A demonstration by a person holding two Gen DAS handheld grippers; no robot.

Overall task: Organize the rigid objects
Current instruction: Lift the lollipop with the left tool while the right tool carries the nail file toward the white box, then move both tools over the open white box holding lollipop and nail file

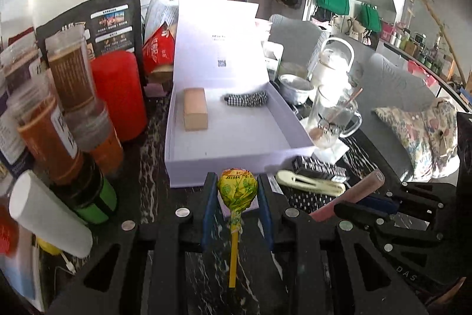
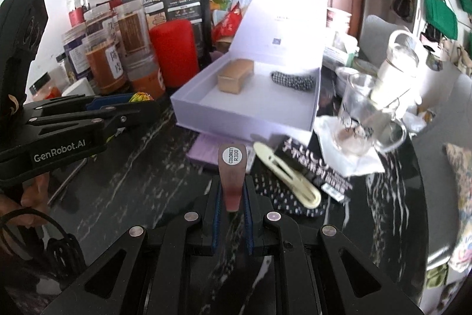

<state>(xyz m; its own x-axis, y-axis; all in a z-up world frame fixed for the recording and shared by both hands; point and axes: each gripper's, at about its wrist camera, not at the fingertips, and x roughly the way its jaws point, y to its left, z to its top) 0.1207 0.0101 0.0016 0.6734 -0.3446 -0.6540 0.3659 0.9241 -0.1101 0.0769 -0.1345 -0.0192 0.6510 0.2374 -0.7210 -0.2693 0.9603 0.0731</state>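
Observation:
My left gripper (image 1: 237, 191) is shut on a lollipop (image 1: 237, 192) with a yellow-green wrapper; its yellow stick hangs down between the fingers. My right gripper (image 2: 231, 197) is shut on a brownish-pink tube (image 2: 232, 176) with a round label on its end. Both are held just in front of an open white box (image 1: 236, 155), lid up, which holds a tan block (image 1: 195, 108) and a black-and-white checked roll (image 1: 246, 99). In the left wrist view the right gripper (image 1: 351, 207) and its tube (image 1: 358, 192) show at the right. In the right wrist view the left gripper (image 2: 147, 102) comes in from the left.
Jars, a red canister (image 1: 119, 96) and a black pouch crowd the table's left. A glass mug (image 1: 333, 120), a white bottle and a metal bowl stand right of the box. A cream hair clip (image 1: 309, 182), a black carton (image 1: 320, 167) and a dotted pouch lie on the dark marble table (image 2: 132, 182).

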